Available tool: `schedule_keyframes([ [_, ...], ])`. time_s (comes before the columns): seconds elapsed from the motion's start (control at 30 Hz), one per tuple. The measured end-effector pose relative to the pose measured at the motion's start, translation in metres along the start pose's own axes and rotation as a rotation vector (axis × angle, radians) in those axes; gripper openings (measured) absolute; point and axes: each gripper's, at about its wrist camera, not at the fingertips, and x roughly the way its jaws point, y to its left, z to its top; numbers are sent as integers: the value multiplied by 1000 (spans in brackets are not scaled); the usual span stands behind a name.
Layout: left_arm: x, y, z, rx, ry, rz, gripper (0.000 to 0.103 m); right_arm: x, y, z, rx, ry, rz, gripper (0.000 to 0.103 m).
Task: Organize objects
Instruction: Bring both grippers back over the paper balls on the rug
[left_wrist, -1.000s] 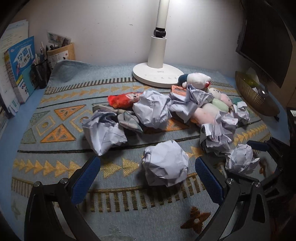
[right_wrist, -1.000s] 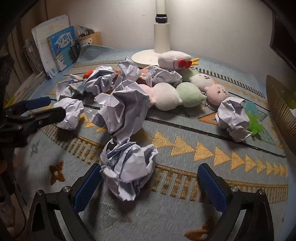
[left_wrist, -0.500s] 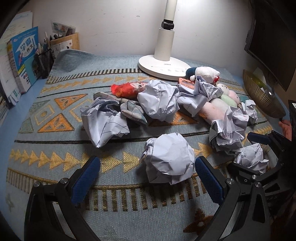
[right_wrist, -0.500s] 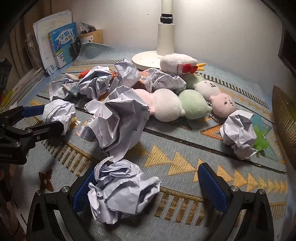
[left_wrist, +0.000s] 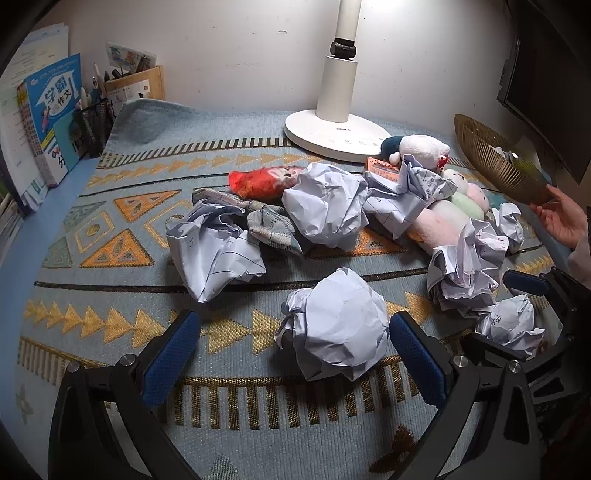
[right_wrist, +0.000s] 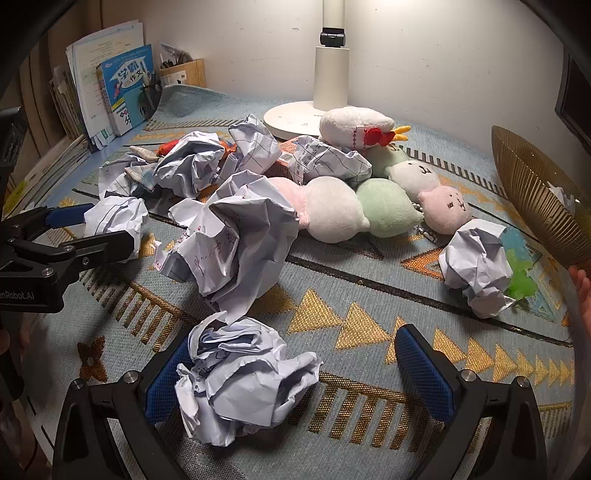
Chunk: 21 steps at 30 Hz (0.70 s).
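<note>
**Both claws poised over crumpled paper on a cluttered table**

A patterned blue-and-gold woven mat (left_wrist: 110, 325) covers the table, with a white lamp base (left_wrist: 334, 134) at the far edge and books (left_wrist: 48, 114) stacked in the far left corner. A gold ribbed bowl (right_wrist: 535, 206) sits tilted at the right edge, a person's hand (left_wrist: 565, 218) touching its rim.

Across the middle of the table lies a heap of plush toys (right_wrist: 369, 206) mixed with crumpled paper sheets. Nearer the front edge are two separate wads.

The left claw (left_wrist: 291, 347) stands wide open around a round paper ball (left_wrist: 336, 332), which rests on the mat between the blue pads, close to the right-hand one. The right claw (right_wrist: 295, 373) is also wide open, with a looser paper wad (right_wrist: 243, 376) lying against its left pad and a broad gap to the right pad.

The step in hand looks like the approach to picking up paper scraps, probably to clear them into the bowl. Next, each claw needs to close squarely on its wad; the right one would do well to shift left first so the paper sits centred and is not pushed aside.
</note>
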Motion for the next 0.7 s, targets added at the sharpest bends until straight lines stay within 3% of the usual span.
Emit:
schedule_keyframes([
  [0.2,5,-2,-5,-24,22,-50,102,0,0,0,0,0,0,103],
  [0.5,4,-15,-7,20,11,-32,102,0,1,0,-2,-1,1,103],
  [0.7,11,-14,-5,-21,23,-15,102,0,2,0,-2,0,1,103],
])
